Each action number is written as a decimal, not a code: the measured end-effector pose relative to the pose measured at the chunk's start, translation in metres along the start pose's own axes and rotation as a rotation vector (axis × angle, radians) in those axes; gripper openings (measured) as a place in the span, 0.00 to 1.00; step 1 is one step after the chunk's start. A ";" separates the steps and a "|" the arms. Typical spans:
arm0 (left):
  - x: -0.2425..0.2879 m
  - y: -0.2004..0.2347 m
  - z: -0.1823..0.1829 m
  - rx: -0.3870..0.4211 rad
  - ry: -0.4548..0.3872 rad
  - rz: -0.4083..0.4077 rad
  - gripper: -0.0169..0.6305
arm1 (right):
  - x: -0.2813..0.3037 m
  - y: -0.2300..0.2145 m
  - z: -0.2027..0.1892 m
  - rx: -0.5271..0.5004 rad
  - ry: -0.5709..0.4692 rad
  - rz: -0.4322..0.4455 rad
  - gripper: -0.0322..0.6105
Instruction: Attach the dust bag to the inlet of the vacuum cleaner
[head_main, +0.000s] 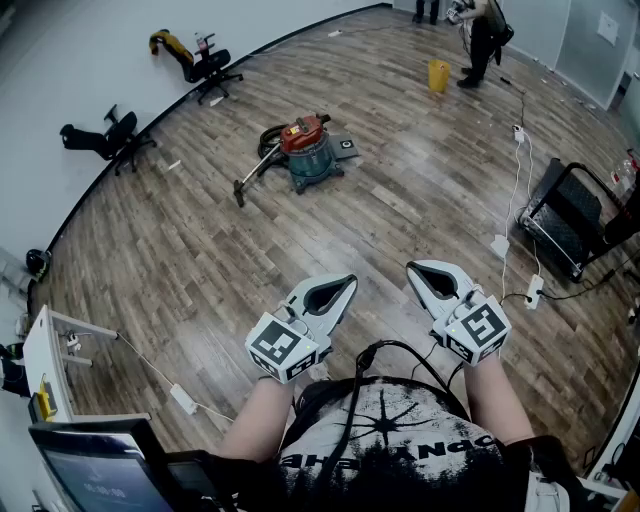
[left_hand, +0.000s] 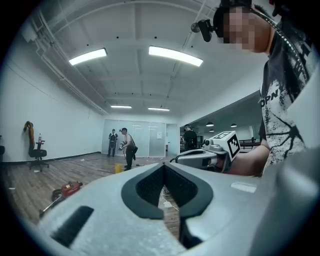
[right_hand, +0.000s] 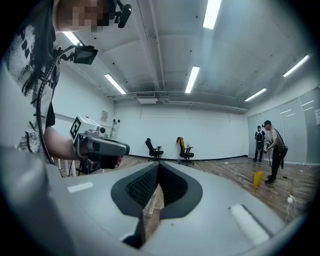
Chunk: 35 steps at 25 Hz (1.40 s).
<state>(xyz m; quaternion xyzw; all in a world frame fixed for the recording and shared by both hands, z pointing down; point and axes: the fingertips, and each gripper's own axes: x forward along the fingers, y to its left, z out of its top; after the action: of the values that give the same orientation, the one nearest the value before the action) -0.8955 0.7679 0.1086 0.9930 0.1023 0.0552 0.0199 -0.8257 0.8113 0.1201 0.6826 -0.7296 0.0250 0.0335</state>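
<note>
Head camera: steeply down. Tool cameras: level. Shared: floor (head_main: 400, 200), probably vacuum (left_hand: 67, 190).

An office chair (head_main: 212, 66) stands by the wall (head_main: 90, 60), yellow bucket (head_main: 439, 75) well apart.

Open wood floor (head_main: 300, 250) ahead to vacuum cleaner (head_main: 305, 150), cables (head_main: 514, 185) and cart (head_main: 562, 215) at right, desk (head_main: 42, 355) at left

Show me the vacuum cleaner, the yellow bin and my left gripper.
vacuum cleaner (head_main: 312, 160): head view, on its teal drum.
yellow bin (head_main: 439, 75): head view, on its side wall.
left gripper (head_main: 347, 285): head view, at its closed jaw tips.
</note>
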 end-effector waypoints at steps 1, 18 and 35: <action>-0.001 -0.001 0.001 0.001 0.002 0.000 0.02 | 0.001 0.002 0.001 0.001 -0.001 0.003 0.05; -0.011 -0.007 -0.007 -0.010 0.014 0.011 0.02 | 0.006 0.019 -0.001 0.073 -0.025 0.065 0.06; -0.011 -0.013 -0.011 0.002 0.041 0.012 0.02 | -0.001 0.027 -0.006 0.046 -0.014 0.085 0.06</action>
<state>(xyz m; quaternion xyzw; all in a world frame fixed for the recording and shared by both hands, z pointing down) -0.9097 0.7790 0.1181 0.9923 0.0968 0.0757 0.0164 -0.8521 0.8145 0.1267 0.6519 -0.7572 0.0384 0.0117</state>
